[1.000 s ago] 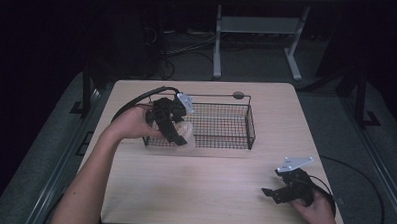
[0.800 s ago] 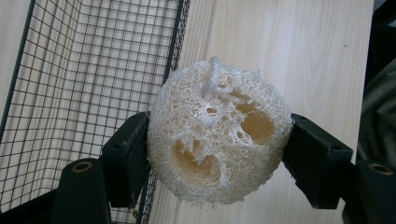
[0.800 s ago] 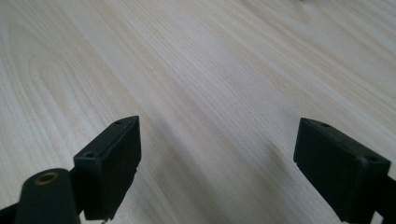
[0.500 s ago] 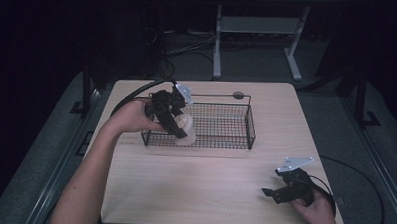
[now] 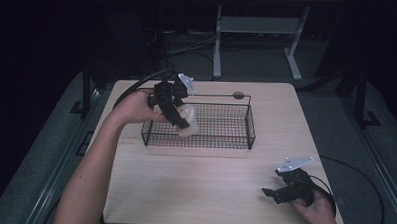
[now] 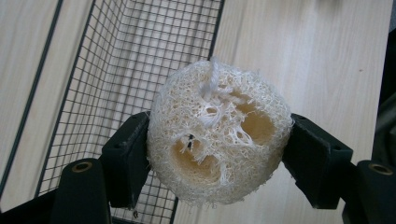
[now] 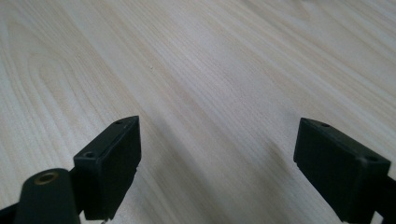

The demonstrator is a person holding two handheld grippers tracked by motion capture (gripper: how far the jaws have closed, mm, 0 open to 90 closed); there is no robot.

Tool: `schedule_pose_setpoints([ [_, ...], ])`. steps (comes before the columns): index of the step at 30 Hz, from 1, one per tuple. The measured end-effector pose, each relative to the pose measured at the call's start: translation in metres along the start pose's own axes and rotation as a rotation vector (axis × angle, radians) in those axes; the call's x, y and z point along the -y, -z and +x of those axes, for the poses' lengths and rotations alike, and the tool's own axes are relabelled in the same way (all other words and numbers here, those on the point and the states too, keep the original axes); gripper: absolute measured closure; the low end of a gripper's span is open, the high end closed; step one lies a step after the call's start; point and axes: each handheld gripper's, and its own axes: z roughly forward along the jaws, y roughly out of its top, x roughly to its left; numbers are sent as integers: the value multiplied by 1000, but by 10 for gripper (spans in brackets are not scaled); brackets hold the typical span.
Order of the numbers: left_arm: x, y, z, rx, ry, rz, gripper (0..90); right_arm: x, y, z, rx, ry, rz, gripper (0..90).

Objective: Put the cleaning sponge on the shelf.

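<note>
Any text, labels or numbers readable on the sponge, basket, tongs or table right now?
None readable. The pale fibrous loofah sponge, black wire mesh basket, left tongs, right tongs and light wooden table show no print, labels or numbers.

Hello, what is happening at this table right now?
A person works at a light wooden table with a black two-jaw gripper in each hand. The left gripper is shut on a pale, round, fibrous loofah sponge and holds it over the left end of a black rectangular wire mesh basket. The sponge is not yet released. The right gripper waits near the table's front right corner, its jaws open with nothing between them.
</note>
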Motion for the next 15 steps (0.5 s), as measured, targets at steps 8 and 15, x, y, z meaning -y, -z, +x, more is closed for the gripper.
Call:
schedule_pose_setpoints([
  [8,-4,-2,14,-6,19,-12,280,0,0,0,-1,-2,-3,146],
  [15,-8,-10,28,-6,31,-1,280,1,0,-1,-3,-6,0,146],
])
